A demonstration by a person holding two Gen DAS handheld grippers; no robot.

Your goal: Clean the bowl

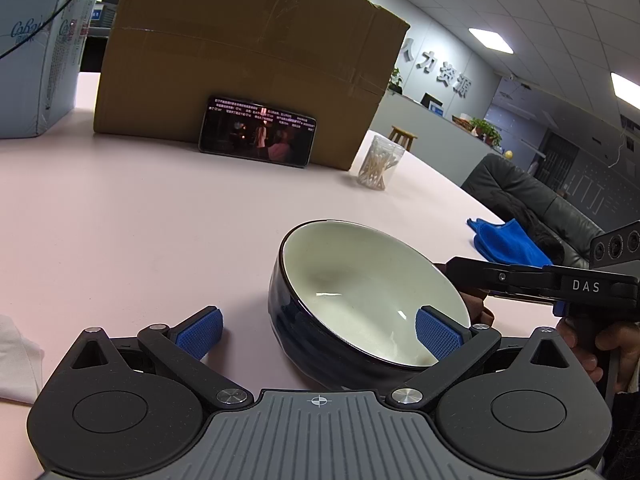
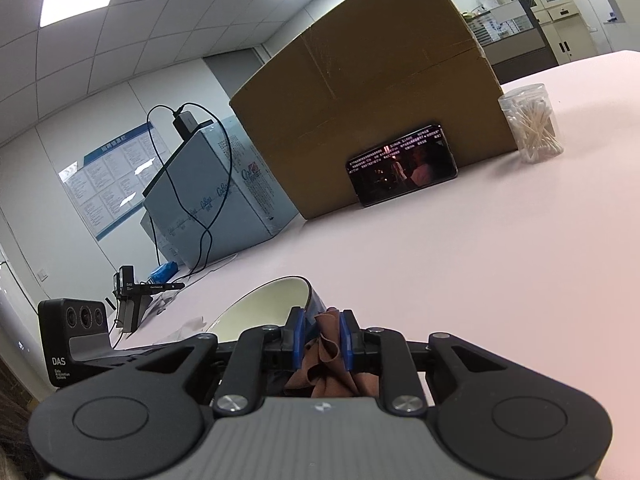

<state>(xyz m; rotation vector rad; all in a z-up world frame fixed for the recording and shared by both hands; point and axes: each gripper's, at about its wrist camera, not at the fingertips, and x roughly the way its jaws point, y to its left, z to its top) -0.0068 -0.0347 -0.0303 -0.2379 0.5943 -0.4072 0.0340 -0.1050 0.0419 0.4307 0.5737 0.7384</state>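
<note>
On the pink table (image 1: 160, 220), bowl (image 1: 360, 288) sat tilted, left gripper (image 1: 320, 336) wide open around its rim, right gripper (image 2: 322, 340) pinched tight on brown cloth (image 2: 326, 364).

Bowl (image 2: 266, 308) mostly hidden behind right gripper (image 2: 322, 338)

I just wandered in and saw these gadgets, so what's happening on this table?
A person holding two hand-held grippers is cleaning a dark blue ceramic bowl with a cream inside on the pink table. The left gripper stands open around the tilted bowl's near rim. The right gripper is shut on a crumpled brown cloth at the bowl's edge.
</note>
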